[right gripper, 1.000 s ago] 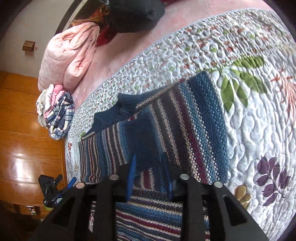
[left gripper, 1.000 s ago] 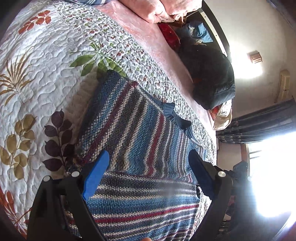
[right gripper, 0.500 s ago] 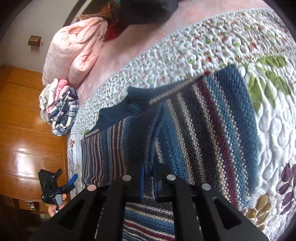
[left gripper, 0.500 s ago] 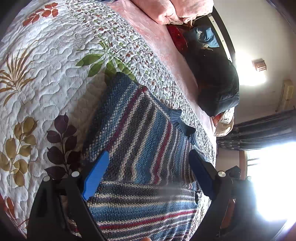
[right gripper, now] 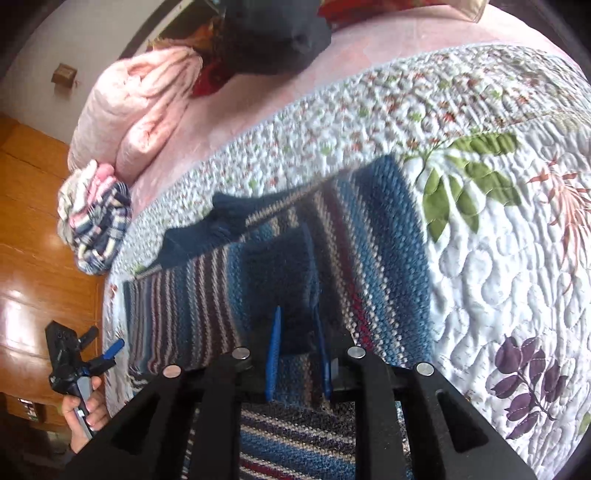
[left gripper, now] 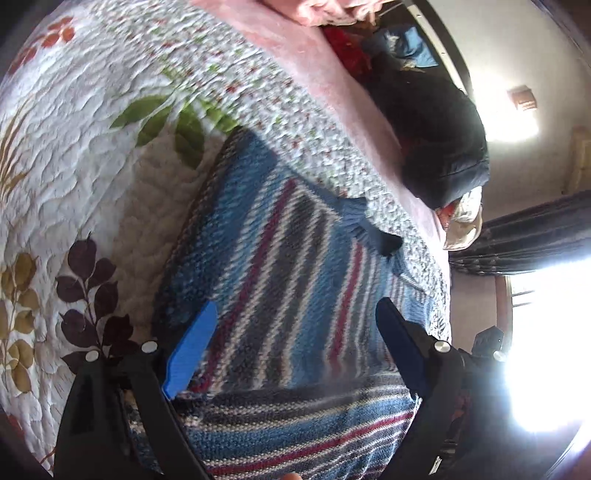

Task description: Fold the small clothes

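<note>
A blue, maroon and cream striped knit sweater lies flat on a floral quilt, its dark blue collar pointing toward the pillows. My left gripper hovers open over the lower body of the sweater, touching nothing. In the right wrist view the sweater has a dark blue sleeve laid across its body. My right gripper sits at that sleeve's end, jaws a narrow gap apart, the cloth slack between them. The left gripper shows at the bed's edge, held in a hand.
A pink pillow and a dark jacket lie at the head of the bed. A heap of plaid and pink clothes rests near the bed's left edge. Polished wooden floor is beyond. Bright window glare washes out the right.
The right gripper, pinched tight on the raised sleeve half a second ago, has parted its fingers, and the sleeve now lies flat on the body. The left gripper drifted slightly and stayed open.
</note>
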